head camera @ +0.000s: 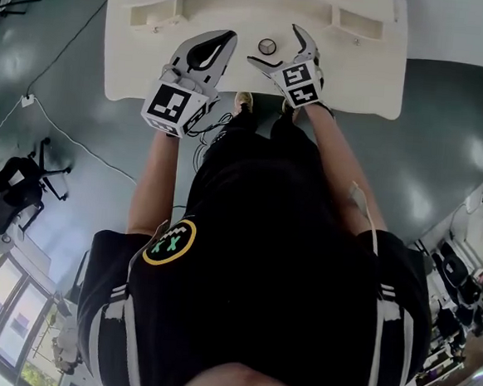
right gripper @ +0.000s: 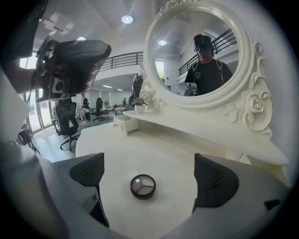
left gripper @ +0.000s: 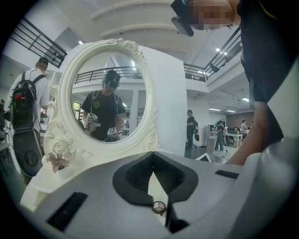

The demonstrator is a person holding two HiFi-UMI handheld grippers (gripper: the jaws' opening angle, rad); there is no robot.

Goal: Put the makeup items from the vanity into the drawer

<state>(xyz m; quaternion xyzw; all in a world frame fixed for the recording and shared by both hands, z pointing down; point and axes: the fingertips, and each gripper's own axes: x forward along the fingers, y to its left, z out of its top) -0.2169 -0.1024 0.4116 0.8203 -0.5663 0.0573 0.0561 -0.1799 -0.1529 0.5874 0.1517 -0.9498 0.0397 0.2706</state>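
Observation:
A small round eyeshadow compact (head camera: 267, 46) with a dark rim lies flat on the white vanity top (head camera: 358, 81). My right gripper (head camera: 275, 46) is open and straddles it, with one finger on each side. In the right gripper view the compact (right gripper: 143, 186) sits on the table inside the right gripper (right gripper: 152, 176), touching neither pad. My left gripper (head camera: 227, 39) hovers just left of the compact, shut with nothing in it. In the left gripper view the left gripper (left gripper: 152, 154) has its tips touching, and the compact (left gripper: 159, 207) shows through the gap below them.
A small white drawer box (right gripper: 125, 123) stands open at the vanity's back left, below the shelf; it also shows in the head view (head camera: 152, 13). An oval ornate mirror (right gripper: 203, 51) rises behind. A black office chair (head camera: 9, 186) and cables lie on the grey floor to the left.

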